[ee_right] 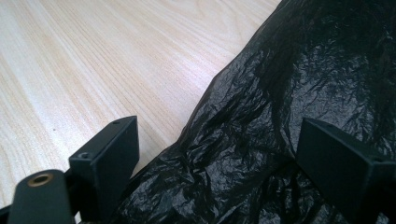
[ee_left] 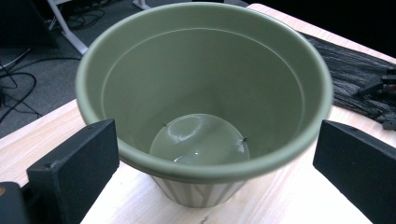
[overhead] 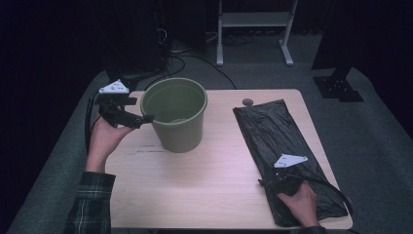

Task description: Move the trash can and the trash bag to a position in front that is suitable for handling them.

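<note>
A pale wooden bench (overhead: 209, 180) in a dark room is carrying a green plastic pot (overhead: 176, 117) and a flat black bin bag (overhead: 277, 131).

The work seems to be lining the pot. The left tool (overhead: 141, 118) is hovering wide open beside the rim, gripping nothing. The right tool (overhead: 265, 183) is gaping over the bag's near edge, probably touching it; next it needs to pinch that edge.

Pot (overhead: 176, 114): green, empty, upright, you see it left of the bag.
Bag (overhead: 280, 141): black, crinkled, lying flat.
</note>
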Motion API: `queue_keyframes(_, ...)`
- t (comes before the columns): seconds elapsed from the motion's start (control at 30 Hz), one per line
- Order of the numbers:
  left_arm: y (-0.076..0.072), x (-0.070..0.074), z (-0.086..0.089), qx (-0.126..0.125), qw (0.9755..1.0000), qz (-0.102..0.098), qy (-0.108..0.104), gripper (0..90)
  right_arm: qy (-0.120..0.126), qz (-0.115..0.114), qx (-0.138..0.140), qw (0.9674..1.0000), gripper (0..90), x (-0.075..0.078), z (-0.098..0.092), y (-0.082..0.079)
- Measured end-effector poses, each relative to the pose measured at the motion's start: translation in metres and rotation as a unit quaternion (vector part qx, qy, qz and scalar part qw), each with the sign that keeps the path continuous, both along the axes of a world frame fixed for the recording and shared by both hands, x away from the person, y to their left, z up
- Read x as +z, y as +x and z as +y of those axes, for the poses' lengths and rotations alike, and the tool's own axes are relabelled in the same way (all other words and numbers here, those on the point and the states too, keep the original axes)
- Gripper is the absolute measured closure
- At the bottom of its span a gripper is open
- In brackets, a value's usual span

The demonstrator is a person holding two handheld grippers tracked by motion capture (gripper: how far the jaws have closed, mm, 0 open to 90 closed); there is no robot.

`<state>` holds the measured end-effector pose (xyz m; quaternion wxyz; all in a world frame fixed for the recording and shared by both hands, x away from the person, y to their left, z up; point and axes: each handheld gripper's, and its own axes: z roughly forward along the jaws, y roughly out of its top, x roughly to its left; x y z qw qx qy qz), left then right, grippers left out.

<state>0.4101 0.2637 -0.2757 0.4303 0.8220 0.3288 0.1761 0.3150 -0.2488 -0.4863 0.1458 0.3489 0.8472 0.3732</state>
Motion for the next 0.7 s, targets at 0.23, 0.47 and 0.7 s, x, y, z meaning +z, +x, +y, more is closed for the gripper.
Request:
queue_keyframes(0.23, 0.018, -0.002, 0.002, 0.006, 0.9999, 0.01, 0.004, 0.0, 0.0, -0.001, 0.0, 1.0, 12.0, 0.0, 0.0, 0.0)
queue_keyframes(0.47, 0.035, -0.014, 0.004, 0.011, 0.9995, 0.03, 0.006, 0.0, 0.0, -0.001, 0.0, 1.0, 11.9, 0.0, 0.0, 0.0)
queue_keyframes(0.7, 0.044, -0.021, 0.004, 0.019, 0.9991, 0.037, 0.012, 0.0, 0.0, -0.001, 0.0, 1.0, 11.9, 0.0, 0.0, 0.0)
